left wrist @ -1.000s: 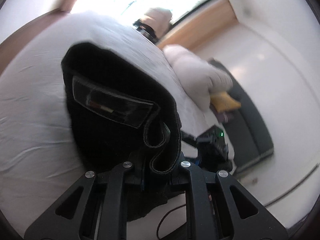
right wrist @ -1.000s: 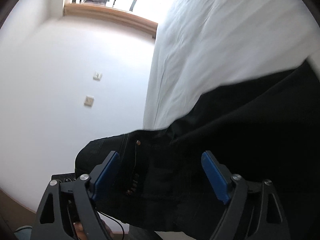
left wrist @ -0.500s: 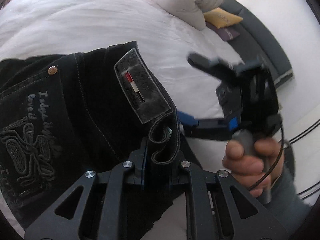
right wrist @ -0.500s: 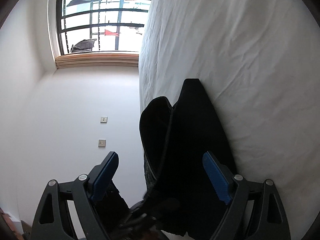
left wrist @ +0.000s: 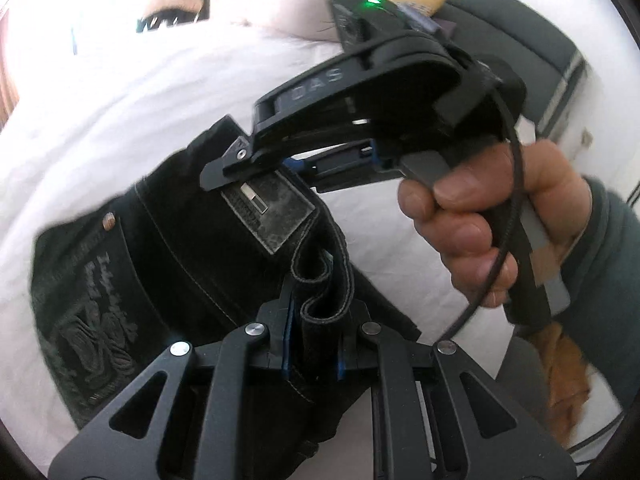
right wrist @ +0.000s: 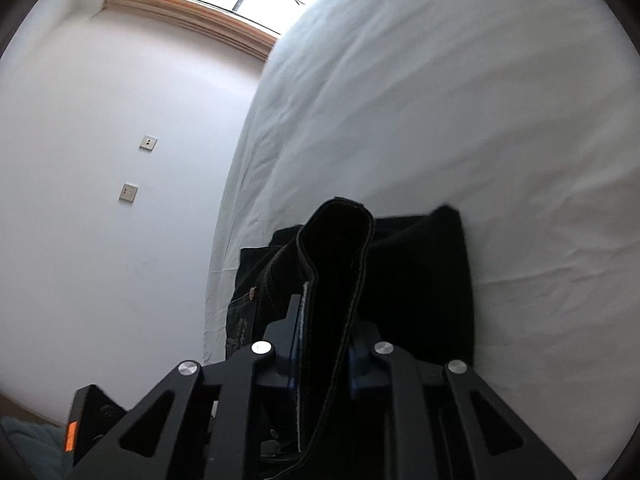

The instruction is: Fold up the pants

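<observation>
Clamping the black pants point(left wrist: 248, 248), left gripper point(left wrist: 312, 344); right gripper point(right wrist: 324, 344) closing, seemingly on the waistband point(right wrist: 340, 240).

pants point(left wrist: 168, 248): black, grey embroidery | bedsheet point(right wrist: 460, 120): white

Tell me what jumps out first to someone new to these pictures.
Black jeans with a grey waistband patch lie on a white bed, their waistband clamped in the left gripper. The right gripper is closing on another stretch of waistband, and in the left view it looms large in a hand.
</observation>
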